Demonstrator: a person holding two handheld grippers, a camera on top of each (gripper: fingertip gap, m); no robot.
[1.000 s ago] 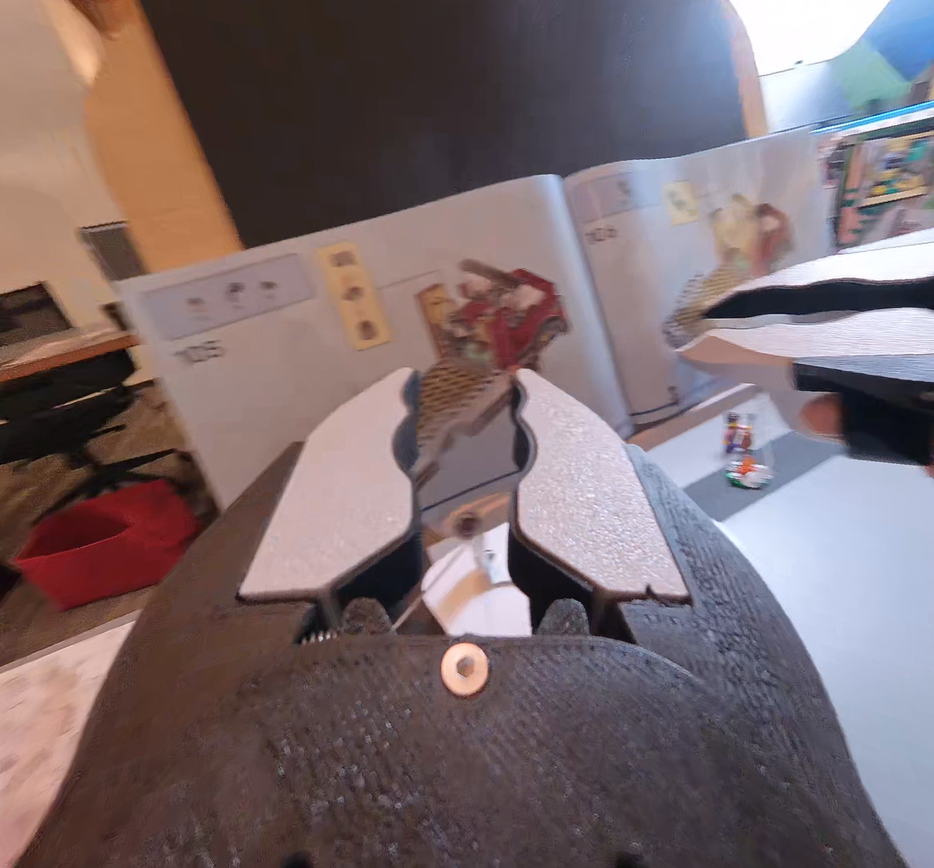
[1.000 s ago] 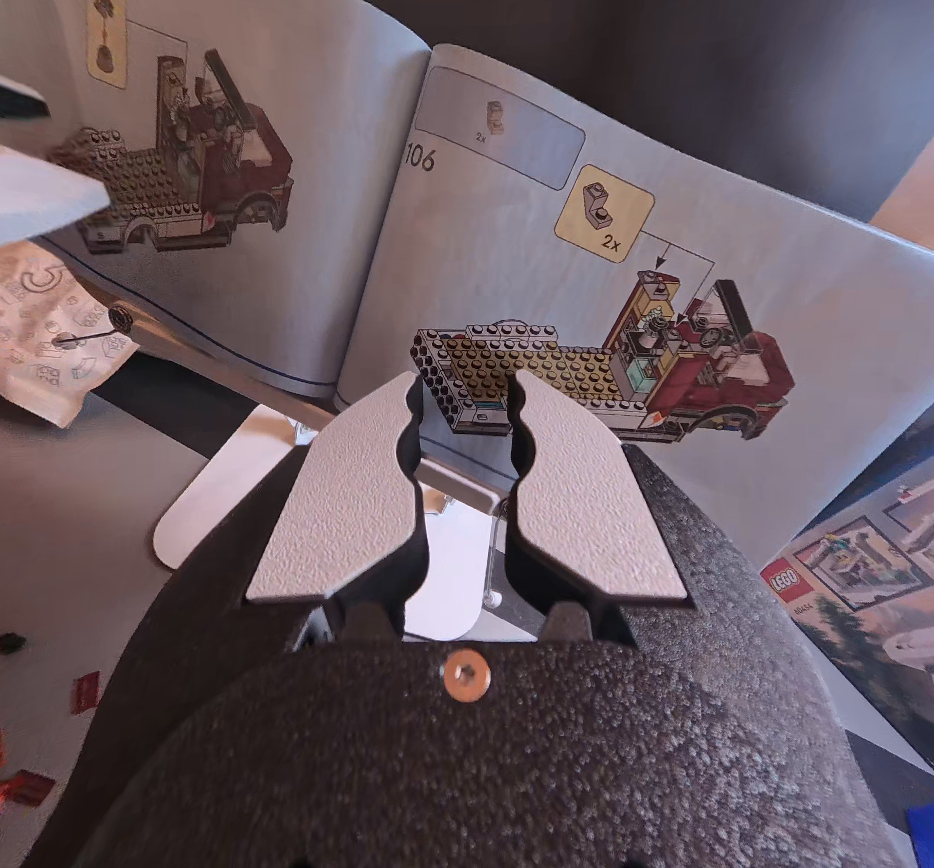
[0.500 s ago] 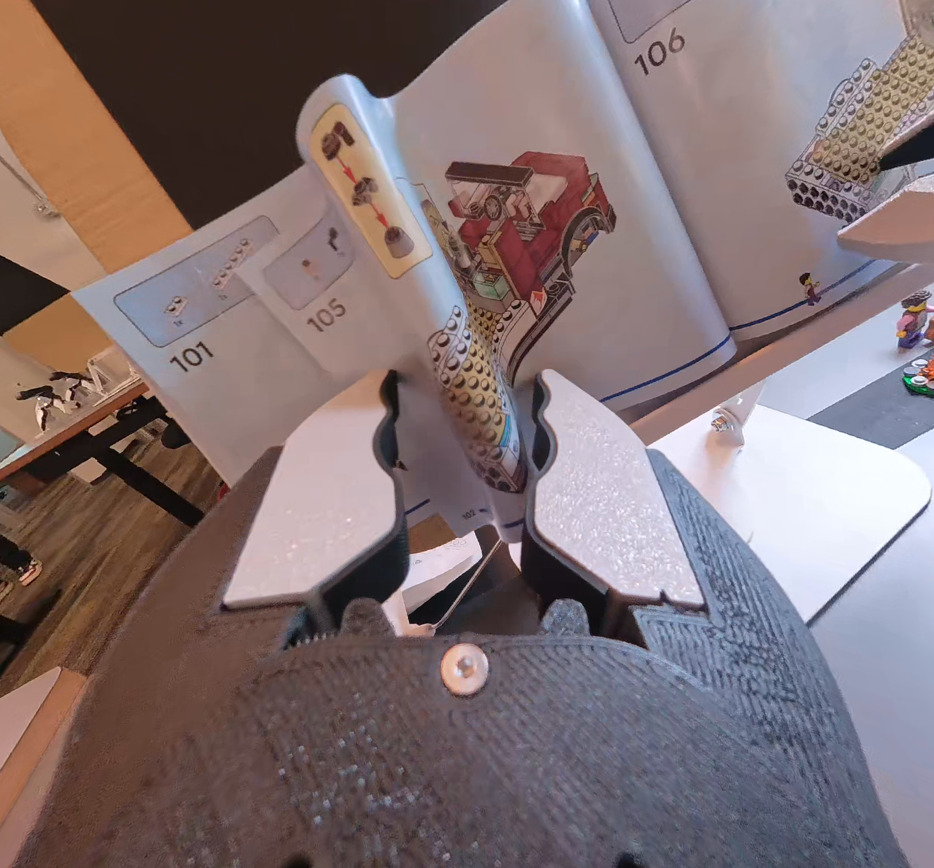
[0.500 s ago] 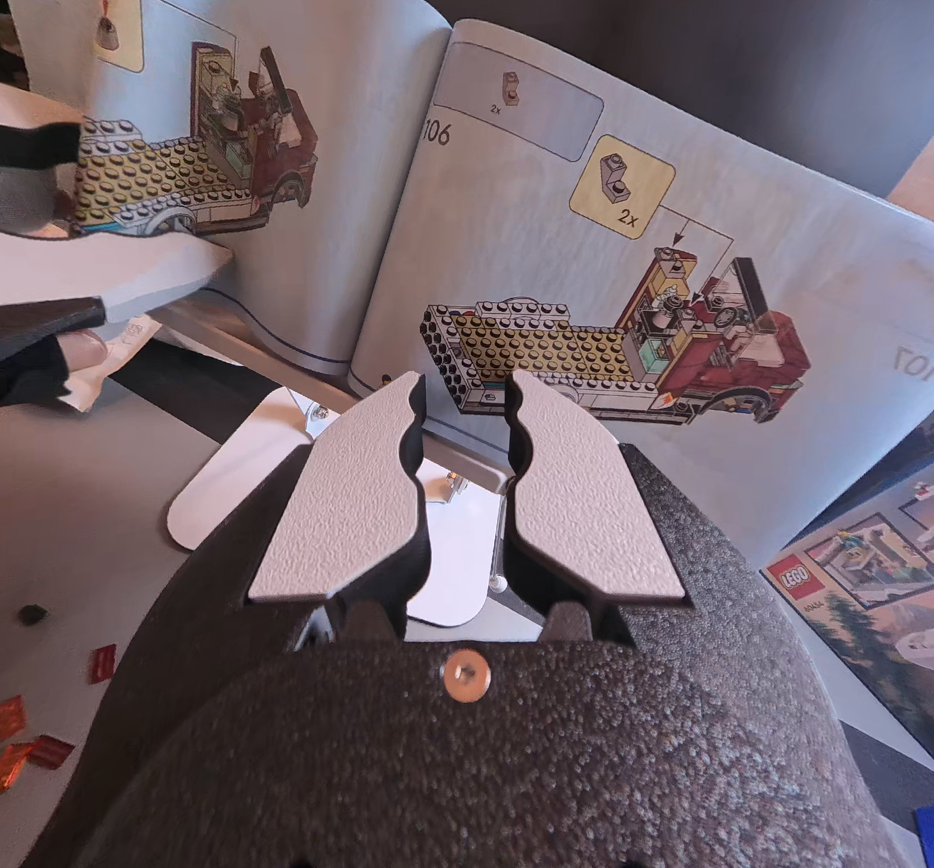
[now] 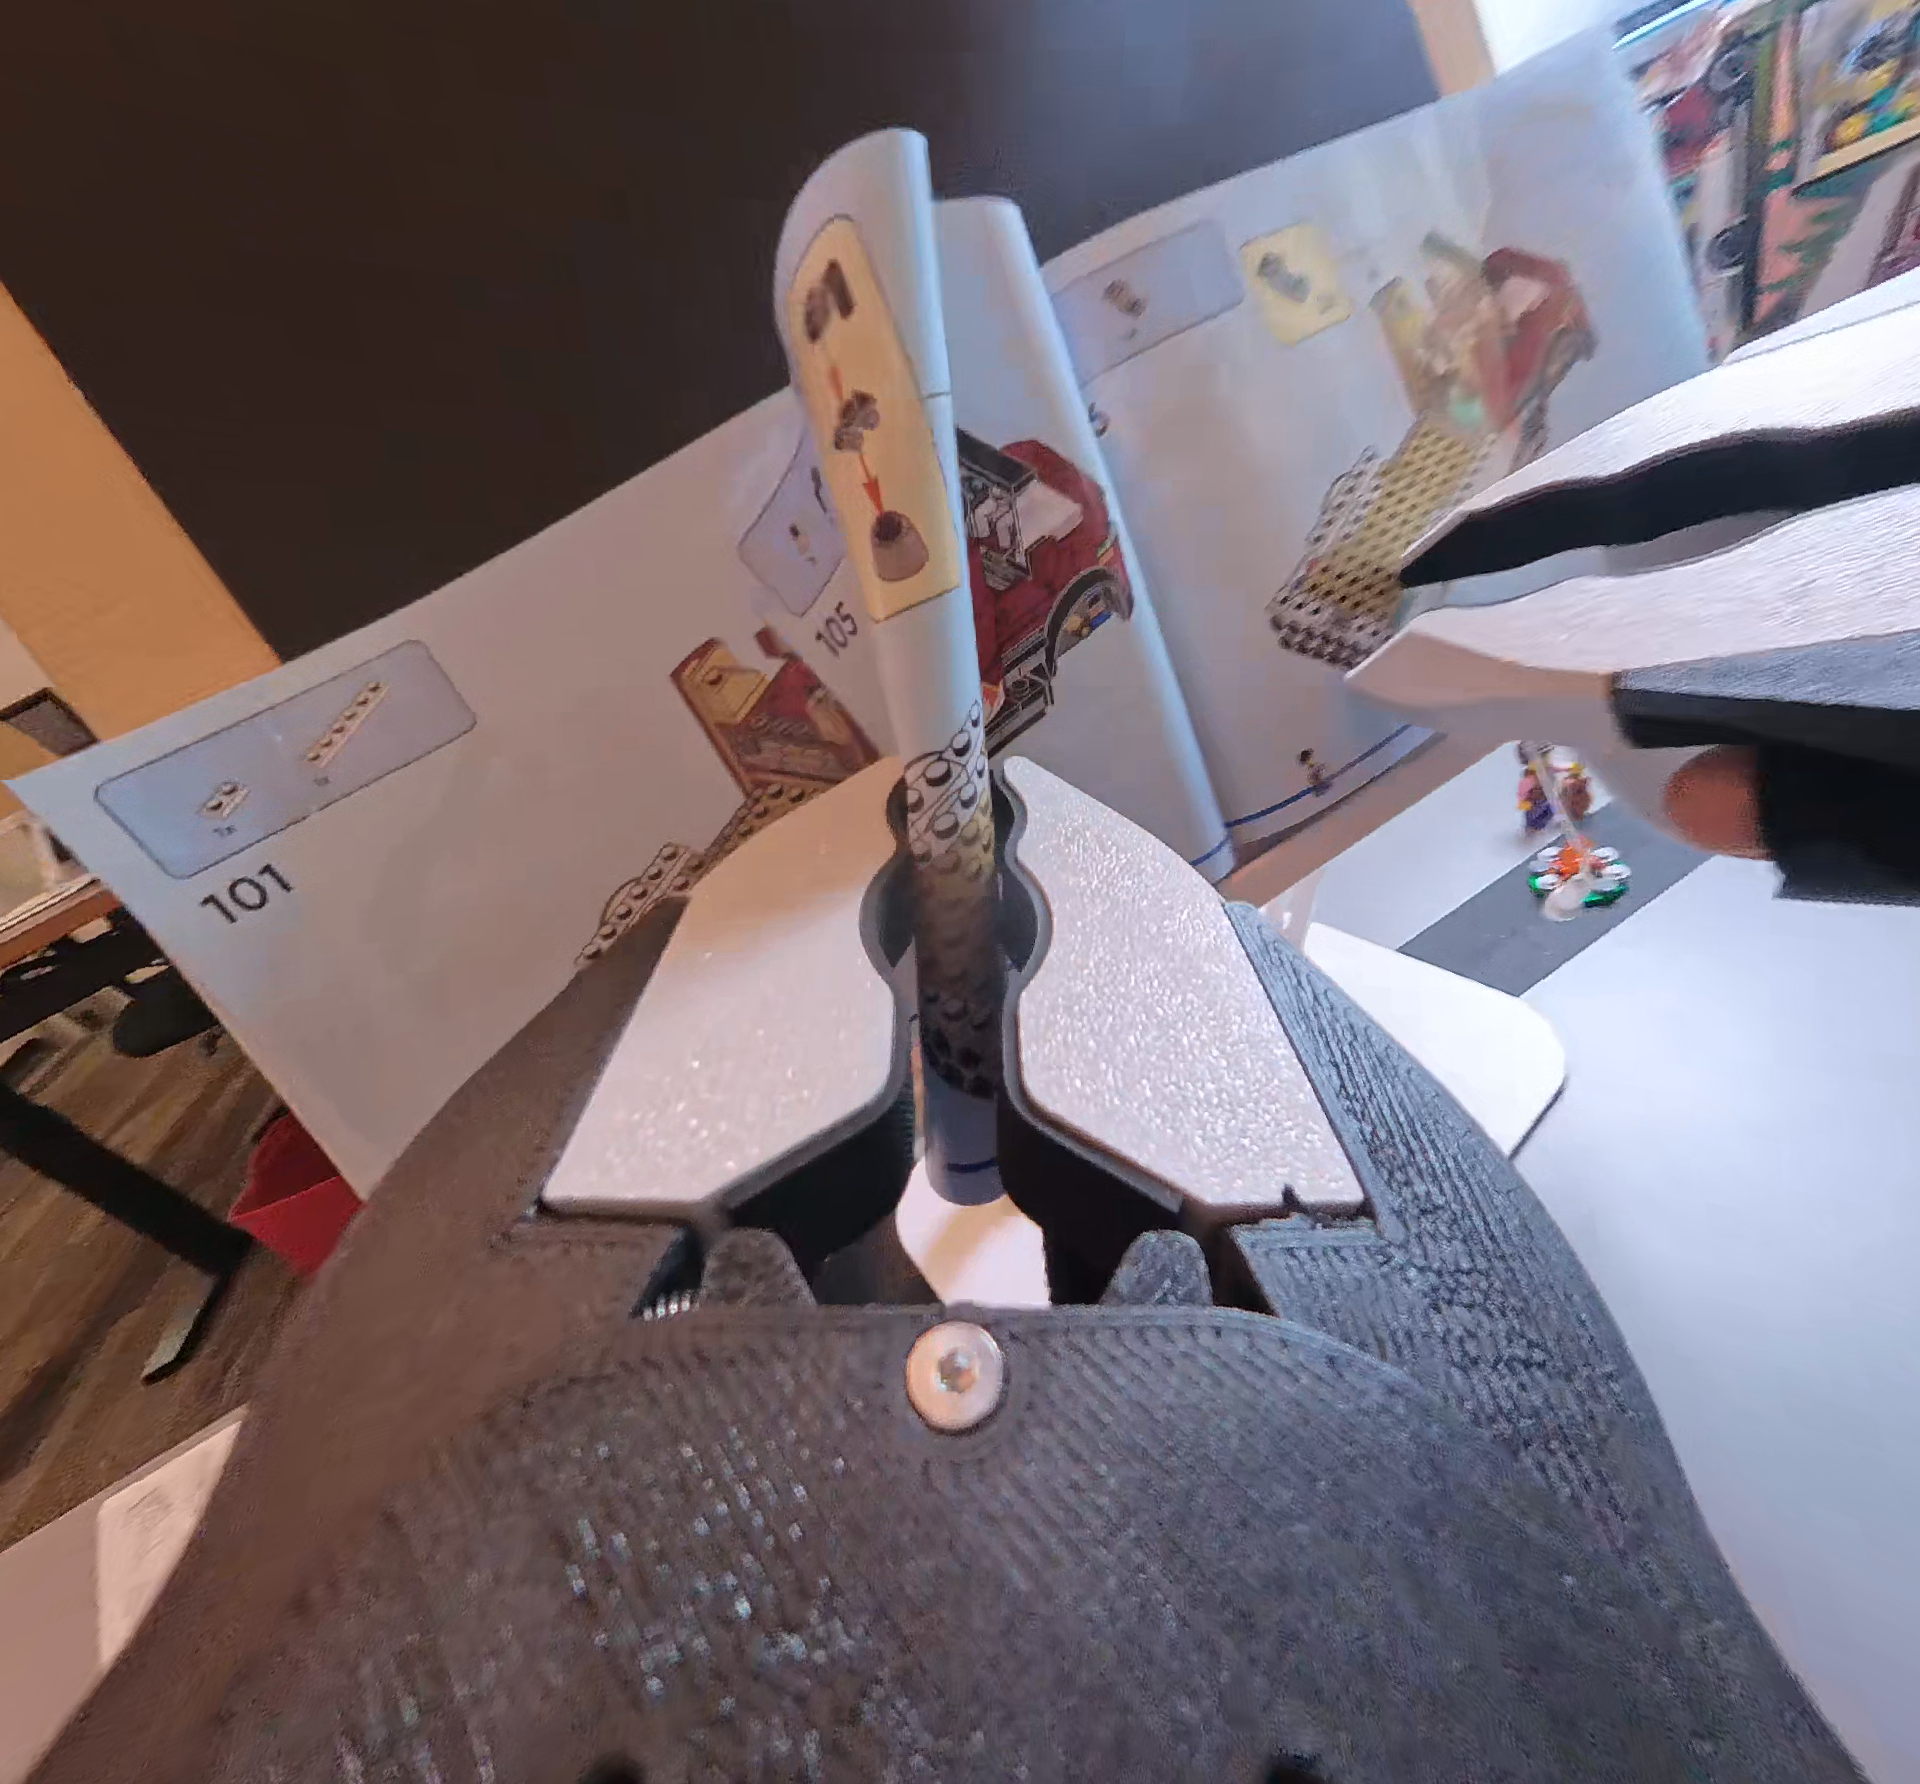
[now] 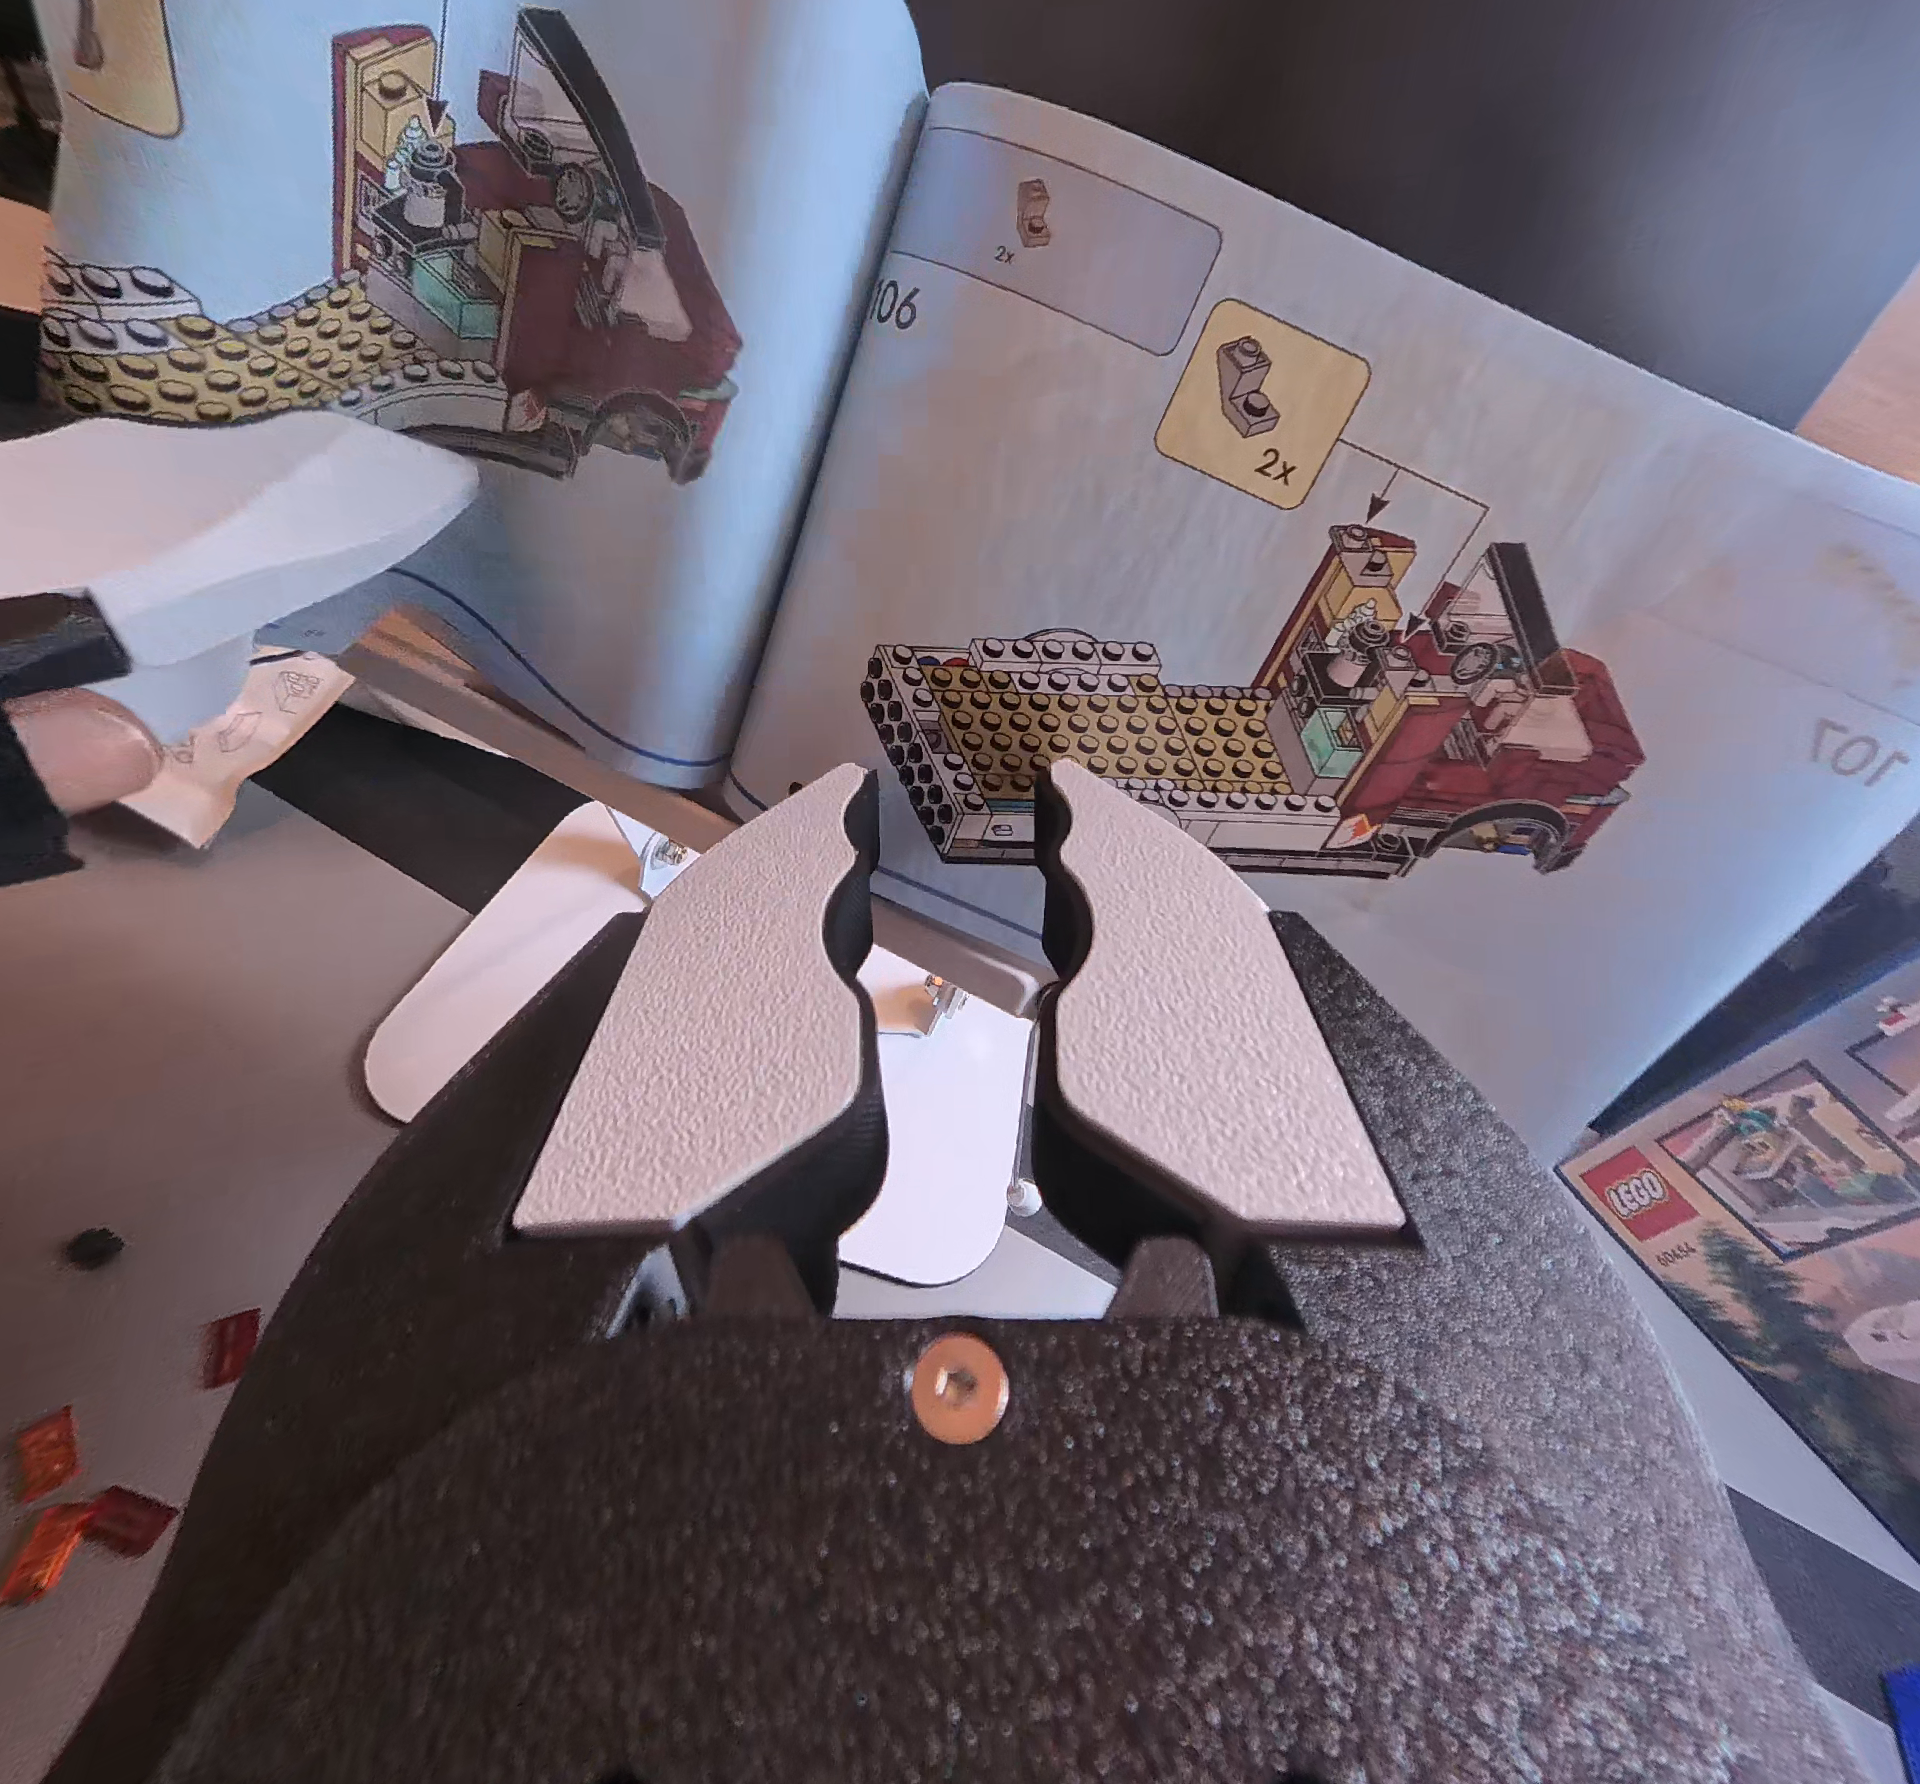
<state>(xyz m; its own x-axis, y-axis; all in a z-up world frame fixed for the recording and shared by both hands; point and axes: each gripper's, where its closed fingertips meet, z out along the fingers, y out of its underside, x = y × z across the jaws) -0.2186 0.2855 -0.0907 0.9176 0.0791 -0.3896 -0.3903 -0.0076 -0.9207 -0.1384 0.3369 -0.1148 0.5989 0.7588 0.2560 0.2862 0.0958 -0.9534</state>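
An open instruction booklet (image 5: 468,799) stands on a white stand (image 5: 1434,1038). My left gripper (image 5: 951,799) is shut on the lower edge of one of its pages (image 5: 883,384), which stands curled and edge-on between the pads. In the right wrist view this page (image 6: 520,176) bulges out at the left, with the left gripper's finger (image 6: 208,508) at its bottom. My right gripper (image 6: 956,789) is open and empty, just in front of the bottom of the right-hand page (image 6: 1143,539). It also shows at the right of the left wrist view (image 5: 1455,591).
A toy set box (image 6: 1766,1215) lies to the right of the stand. Small red pieces (image 6: 62,1506) and a printed paper bag (image 6: 260,726) lie at the left. Two minifigures (image 5: 1548,799) stand on the table behind the right gripper.
My left gripper's jaws opened around the loose page, then shut on its lower edge; the page now stands more upright. My right gripper stayed open and barely moved.
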